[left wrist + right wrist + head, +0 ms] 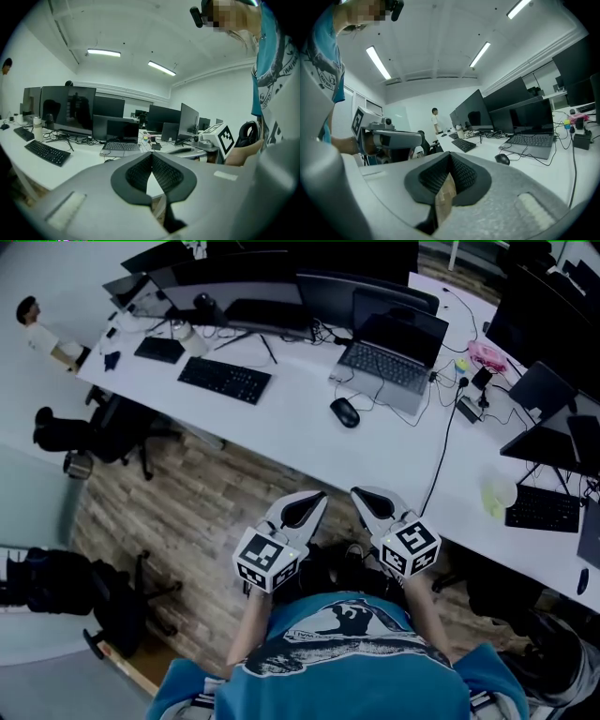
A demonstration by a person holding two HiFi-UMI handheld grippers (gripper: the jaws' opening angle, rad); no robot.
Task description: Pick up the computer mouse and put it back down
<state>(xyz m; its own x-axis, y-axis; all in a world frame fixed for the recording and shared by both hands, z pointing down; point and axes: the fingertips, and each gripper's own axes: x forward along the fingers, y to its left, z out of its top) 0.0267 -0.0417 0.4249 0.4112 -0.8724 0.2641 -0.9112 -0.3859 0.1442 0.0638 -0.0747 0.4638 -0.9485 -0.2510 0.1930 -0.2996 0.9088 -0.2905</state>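
A black computer mouse (344,412) lies on the long white desk (291,427), just in front of an open laptop (394,357). It also shows in the right gripper view as the mouse (502,159), and only faintly in the left gripper view. My left gripper (317,497) and right gripper (360,493) are held side by side close to my body, above the wooden floor and short of the desk's near edge. Both point toward the desk. The left gripper (151,154) has its pads together with nothing between them. So does the right gripper (450,155).
A black keyboard (225,379) lies left of the mouse, with monitors behind. A black cable (441,456) runs over the desk's near edge on the right. Another keyboard (542,508) sits far right. Office chairs (103,427) stand to the left. A person (435,121) stands far off.
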